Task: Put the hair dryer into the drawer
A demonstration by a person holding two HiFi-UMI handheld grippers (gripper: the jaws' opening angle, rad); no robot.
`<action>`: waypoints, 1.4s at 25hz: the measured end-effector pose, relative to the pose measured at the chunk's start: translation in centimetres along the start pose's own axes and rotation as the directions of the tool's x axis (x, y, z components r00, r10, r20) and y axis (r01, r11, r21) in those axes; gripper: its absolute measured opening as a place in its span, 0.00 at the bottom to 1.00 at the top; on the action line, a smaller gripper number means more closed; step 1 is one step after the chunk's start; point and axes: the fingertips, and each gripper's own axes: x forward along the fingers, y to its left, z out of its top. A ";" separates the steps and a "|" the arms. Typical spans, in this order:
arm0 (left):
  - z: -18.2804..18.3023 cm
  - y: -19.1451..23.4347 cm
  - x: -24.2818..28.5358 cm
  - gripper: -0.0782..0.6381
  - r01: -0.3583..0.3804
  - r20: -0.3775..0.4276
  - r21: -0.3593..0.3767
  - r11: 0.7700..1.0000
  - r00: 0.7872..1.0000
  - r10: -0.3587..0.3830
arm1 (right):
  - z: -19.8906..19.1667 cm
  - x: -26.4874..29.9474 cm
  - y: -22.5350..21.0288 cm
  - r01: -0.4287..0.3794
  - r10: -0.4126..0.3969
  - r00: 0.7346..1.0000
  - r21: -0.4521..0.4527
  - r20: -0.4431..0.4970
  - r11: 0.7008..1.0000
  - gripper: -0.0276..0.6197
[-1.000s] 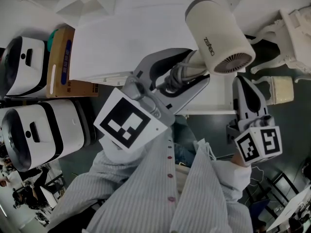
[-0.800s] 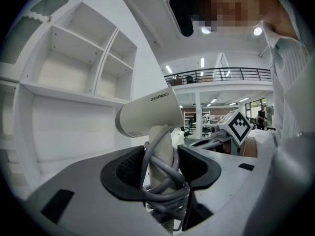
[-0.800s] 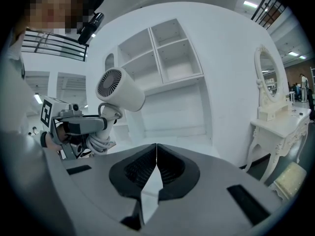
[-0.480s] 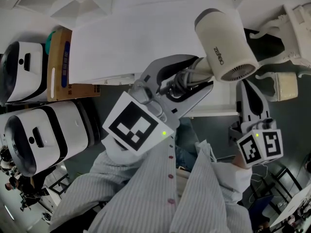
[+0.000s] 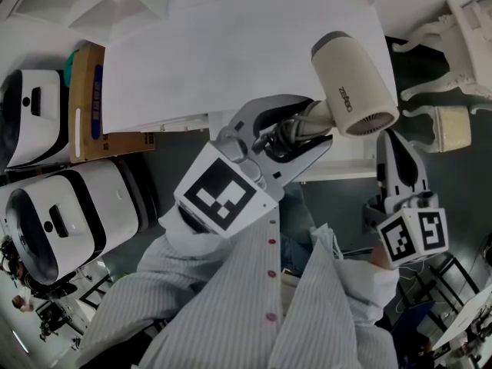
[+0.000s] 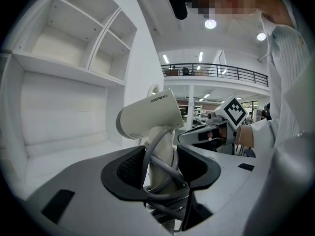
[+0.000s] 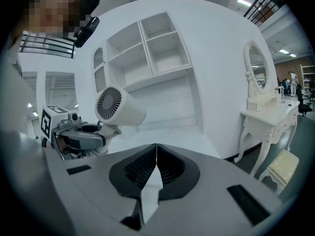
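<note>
A cream hair dryer (image 5: 350,79) hangs over the right part of the white desk top (image 5: 231,60), nozzle pointing away from me. My left gripper (image 5: 296,141) is shut on its handle, with the grey cord wound round the handle between the jaws. In the left gripper view the hair dryer (image 6: 147,117) rises straight out of the left gripper (image 6: 160,168). My right gripper (image 5: 396,156) is shut and empty, just below and right of the dryer's rear grille. In the right gripper view, beyond the right gripper (image 7: 156,163), the hair dryer (image 7: 118,107) shows at the left. I cannot make out a drawer.
White wall shelves (image 6: 74,43) stand behind the desk. A white dressing table (image 5: 469,44) and a cream stool (image 5: 446,129) are at the right. At the left are a cardboard box (image 5: 92,102) and two white machines (image 5: 69,214).
My left gripper has carried the hair dryer a little to the right and nearer to me. The right gripper has barely moved and stays shut.
</note>
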 end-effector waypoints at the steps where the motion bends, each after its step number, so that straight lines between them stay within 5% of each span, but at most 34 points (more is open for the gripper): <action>1: -0.4 -0.1 0.2 0.40 0.006 -0.004 -0.011 1.000 1.000 -0.006 | -0.2 0.0 -0.1 0.000 0.000 1.000 0.003 -0.004 1.000 0.06; 15: -6.1 -0.9 2.5 0.40 0.085 -0.089 -0.108 0.991 0.991 -0.095 | -3.2 -0.6 -1.1 0.034 -0.031 0.998 0.058 -0.052 0.998 0.06; 35: -15.4 -2.1 6.0 0.40 0.160 -0.241 -0.233 0.959 0.946 -0.216 | -6.8 0.9 -2.9 0.035 -0.022 0.993 0.113 -0.114 0.993 0.06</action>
